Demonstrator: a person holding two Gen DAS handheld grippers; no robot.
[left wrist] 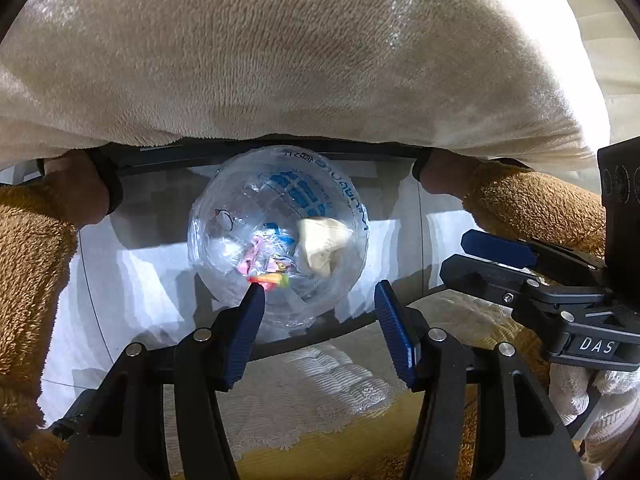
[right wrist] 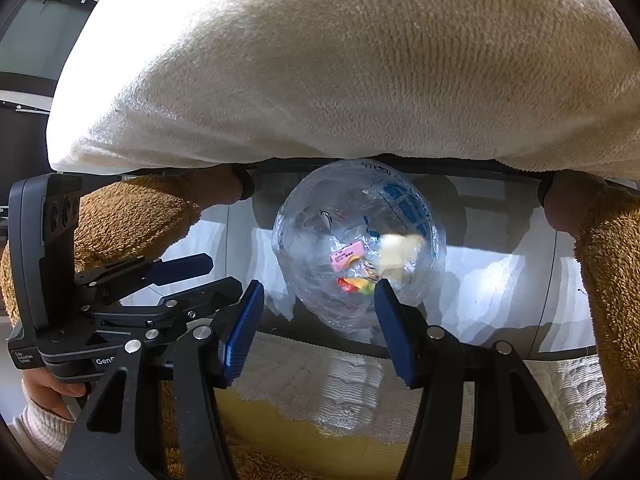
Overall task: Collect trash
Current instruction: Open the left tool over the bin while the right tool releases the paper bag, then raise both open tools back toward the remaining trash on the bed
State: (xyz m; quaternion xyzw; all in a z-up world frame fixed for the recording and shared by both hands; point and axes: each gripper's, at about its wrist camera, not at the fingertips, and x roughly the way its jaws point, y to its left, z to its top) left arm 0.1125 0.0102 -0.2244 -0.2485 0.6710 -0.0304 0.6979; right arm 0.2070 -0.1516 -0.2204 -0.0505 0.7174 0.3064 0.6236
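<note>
A clear plastic bag with blue print stands open-mouthed on a glossy pale surface, seen from above. Inside lie a crumpled cream wad, a pink wrapper and a red, orange and green wrapper. My left gripper is open just short of the bag, with nothing between its blue pads. My right gripper is also open and empty, close beside the left one.
A cream fleece garment hangs over the top of both views. Brown fuzzy sleeves flank the bag. The glossy surface has a dark rim; below it lies a yellow and white lace cloth.
</note>
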